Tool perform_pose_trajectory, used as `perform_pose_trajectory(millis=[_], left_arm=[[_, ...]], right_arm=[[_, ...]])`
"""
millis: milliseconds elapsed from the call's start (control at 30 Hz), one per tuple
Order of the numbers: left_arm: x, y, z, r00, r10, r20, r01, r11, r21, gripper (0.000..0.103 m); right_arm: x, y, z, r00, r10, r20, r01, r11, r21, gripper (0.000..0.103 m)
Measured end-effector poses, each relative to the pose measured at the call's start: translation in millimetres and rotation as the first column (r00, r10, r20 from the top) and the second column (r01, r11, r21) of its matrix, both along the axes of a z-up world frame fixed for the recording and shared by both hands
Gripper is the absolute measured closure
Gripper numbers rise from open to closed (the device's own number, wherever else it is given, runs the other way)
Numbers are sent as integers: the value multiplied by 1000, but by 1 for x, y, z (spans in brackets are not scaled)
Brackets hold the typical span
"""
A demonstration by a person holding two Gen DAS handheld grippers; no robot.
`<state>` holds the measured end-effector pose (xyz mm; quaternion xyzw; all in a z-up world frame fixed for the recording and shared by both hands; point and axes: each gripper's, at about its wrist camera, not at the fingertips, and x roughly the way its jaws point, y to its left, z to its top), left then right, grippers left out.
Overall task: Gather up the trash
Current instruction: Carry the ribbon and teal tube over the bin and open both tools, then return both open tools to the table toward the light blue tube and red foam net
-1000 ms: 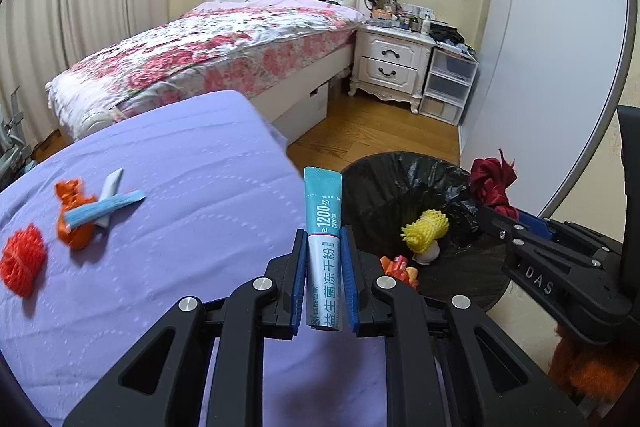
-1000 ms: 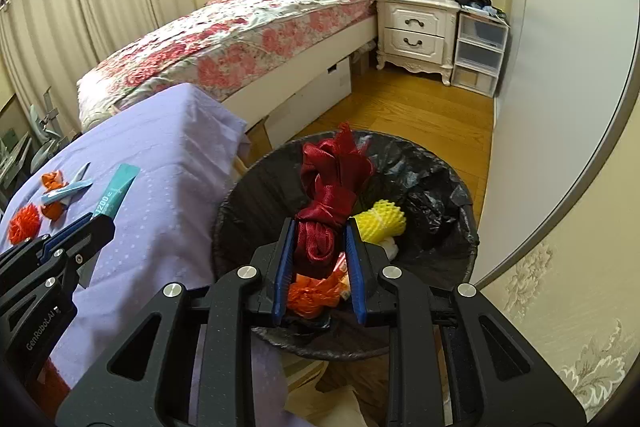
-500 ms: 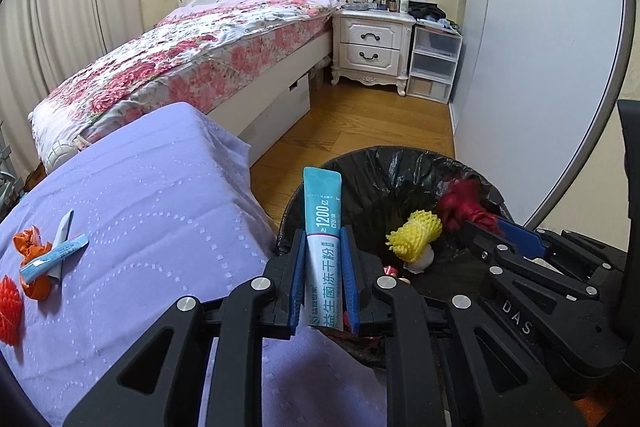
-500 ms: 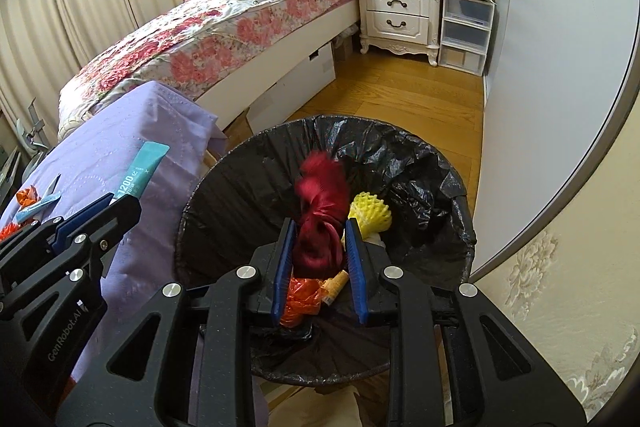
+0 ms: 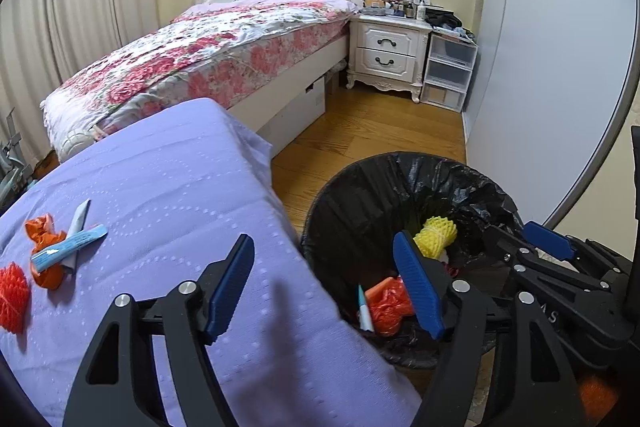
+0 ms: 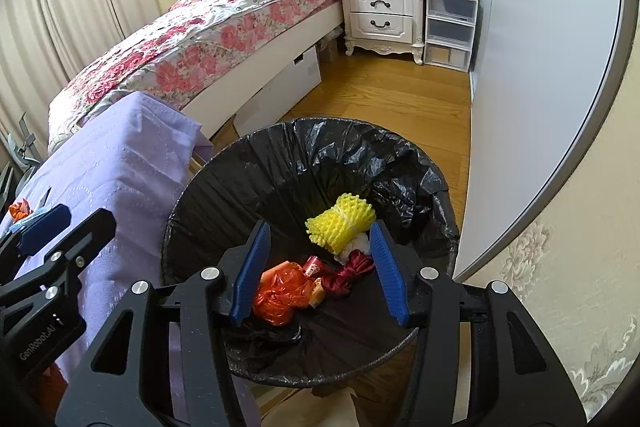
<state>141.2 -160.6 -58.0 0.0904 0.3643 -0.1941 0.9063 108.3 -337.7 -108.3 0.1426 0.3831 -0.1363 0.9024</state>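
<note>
Black-lined bin [image 6: 404, 163] below both released tongs: swing your empty left gripper [image 5: 324, 281] leftward toward remaining wrappers [image 5: 68, 251]; right gripper [image 6: 318, 271] gapes too.

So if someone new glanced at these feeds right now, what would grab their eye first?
Probably the black-lined bin on the floor beside the purple table, with a yellow foam net, red ribbon and orange bag inside. Both claws, left and right, hang open and empty. More trash waits on the table's left: an orange wrapper, crossed sachets and a red net.
</note>
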Motion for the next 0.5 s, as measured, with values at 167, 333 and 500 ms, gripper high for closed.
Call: perform_pose_trajectory(millis=[167, 333, 500], left_arm=[[-6, 27, 2, 998, 57, 0, -57, 998, 3, 30], [-11, 70, 4, 989, 149, -4, -149, 989, 0, 29], [-17, 124, 7, 967, 257, -1, -257, 966, -4, 28]], right_arm=[[-2, 11, 1, 1000, 26, 3, -26, 1000, 17, 51], [1, 37, 6, 996, 88, 11, -89, 996, 27, 51], [9, 73, 15, 986, 168, 23, -168, 986, 19, 50]])
